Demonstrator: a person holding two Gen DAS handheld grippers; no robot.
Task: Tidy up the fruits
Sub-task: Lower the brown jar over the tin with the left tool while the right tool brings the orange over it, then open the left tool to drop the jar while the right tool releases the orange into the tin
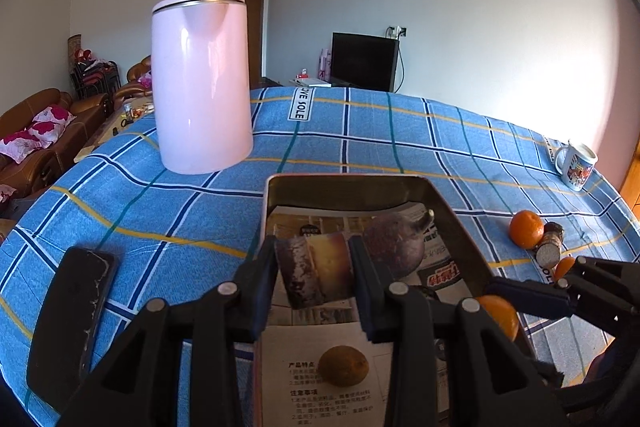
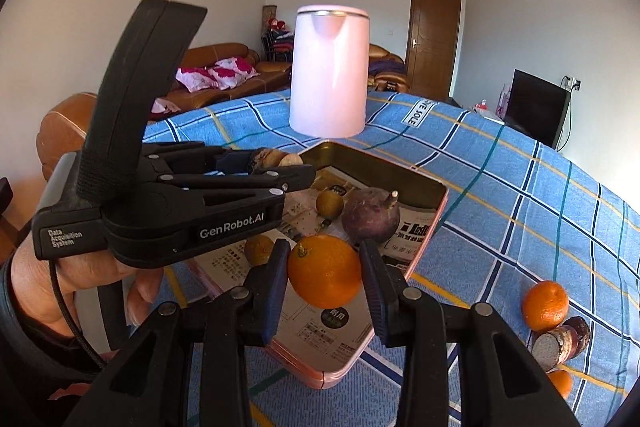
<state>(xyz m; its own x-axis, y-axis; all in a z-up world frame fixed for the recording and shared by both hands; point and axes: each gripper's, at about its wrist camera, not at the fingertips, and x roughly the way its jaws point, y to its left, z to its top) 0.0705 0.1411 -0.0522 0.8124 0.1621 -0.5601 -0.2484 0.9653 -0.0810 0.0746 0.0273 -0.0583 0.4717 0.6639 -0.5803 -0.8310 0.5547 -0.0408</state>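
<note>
Now we hold an orange in the right gripper, jaws pinched on its sides, above the tin tray's near edge. Our left gripper clamps a cut sugarcane piece over the tray, likely both for dropping in beside the purple passion fruit. Another orange and cane stubs wait near the table's right edge.
</note>
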